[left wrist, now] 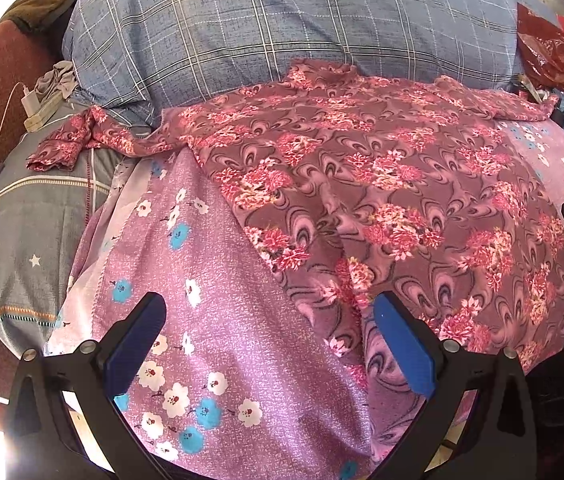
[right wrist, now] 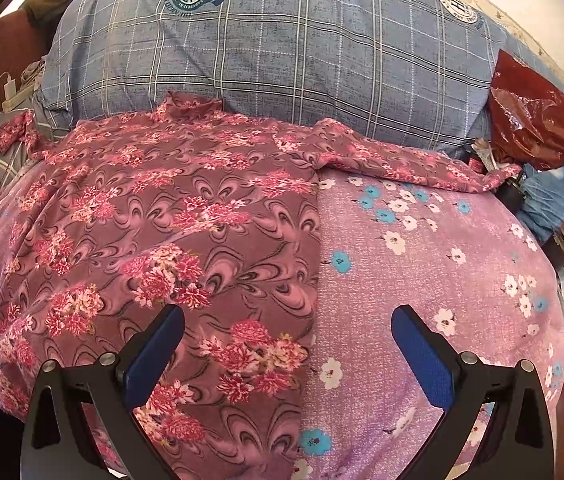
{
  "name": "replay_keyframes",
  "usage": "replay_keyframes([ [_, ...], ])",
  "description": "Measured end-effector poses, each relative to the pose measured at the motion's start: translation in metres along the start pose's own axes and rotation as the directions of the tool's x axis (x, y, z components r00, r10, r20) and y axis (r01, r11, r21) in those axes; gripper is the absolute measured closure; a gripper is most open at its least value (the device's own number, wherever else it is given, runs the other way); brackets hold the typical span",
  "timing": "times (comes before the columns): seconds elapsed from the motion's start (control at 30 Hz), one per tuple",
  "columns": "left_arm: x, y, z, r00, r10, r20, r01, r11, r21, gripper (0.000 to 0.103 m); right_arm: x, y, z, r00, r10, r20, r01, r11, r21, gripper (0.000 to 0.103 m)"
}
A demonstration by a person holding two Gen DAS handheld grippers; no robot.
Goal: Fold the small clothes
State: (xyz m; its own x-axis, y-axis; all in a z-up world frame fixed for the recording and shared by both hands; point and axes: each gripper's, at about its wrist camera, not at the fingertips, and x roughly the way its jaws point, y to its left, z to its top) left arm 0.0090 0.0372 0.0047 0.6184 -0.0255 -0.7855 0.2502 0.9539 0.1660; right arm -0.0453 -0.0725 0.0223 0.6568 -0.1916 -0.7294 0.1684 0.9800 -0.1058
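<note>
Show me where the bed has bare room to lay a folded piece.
Free: pink sheet right of the floral shirt, up to the plaid quilt; another strip left of the shirt, beside the grey pillow. Crowded: the right edge, with the red bag and denim. Both grippers are open and hold nothing.

Looks like somebody's bedroom at home: a pink flowered blanket [right wrist: 442, 264] is covering the bed, a big blue plaid pillow [left wrist: 282, 32] is sitting behind it, and what's probably a phone charger [left wrist: 27, 100] is lying off to the side.
</note>
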Motion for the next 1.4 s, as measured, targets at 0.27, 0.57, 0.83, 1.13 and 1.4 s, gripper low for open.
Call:
replay_keyframes([
  [0.27, 0.003, -0.003, 0.001, 1.000, -0.012, -0.018, 0.012, 1.000, -0.001, 0.000, 0.002, -0.005, -0.004, 1.000, 0.011, -0.008, -0.011, 1.000, 0.016, 0.000],
  [0.57, 0.006, -0.004, 0.000, 0.999, -0.014, -0.032, 0.014, 1.000, -0.007, 0.000, 0.002, -0.004, -0.005, 1.000, 0.010, -0.007, -0.010, 1.000, 0.018, 0.000],
  [0.83, 0.006, -0.004, -0.001, 0.999, -0.023, -0.033, 0.023, 1.000, -0.010, 0.000, 0.002, -0.005, -0.008, 1.000, 0.007, -0.008, -0.007, 1.000, 0.020, 0.000],
  [1.13, 0.006, 0.003, 0.004, 0.999, -0.031, -0.041, 0.029, 0.999, -0.044, 0.000, 0.001, -0.012, -0.009, 1.000, 0.022, -0.011, -0.022, 0.999, 0.046, 0.000],
  [1.4, 0.008, 0.026, 0.003, 0.998, -0.012, -0.056, 0.007, 0.995, -0.104, 0.000, -0.001, -0.015, -0.018, 0.999, 0.039, -0.037, -0.039, 0.999, 0.004, 0.001],
])
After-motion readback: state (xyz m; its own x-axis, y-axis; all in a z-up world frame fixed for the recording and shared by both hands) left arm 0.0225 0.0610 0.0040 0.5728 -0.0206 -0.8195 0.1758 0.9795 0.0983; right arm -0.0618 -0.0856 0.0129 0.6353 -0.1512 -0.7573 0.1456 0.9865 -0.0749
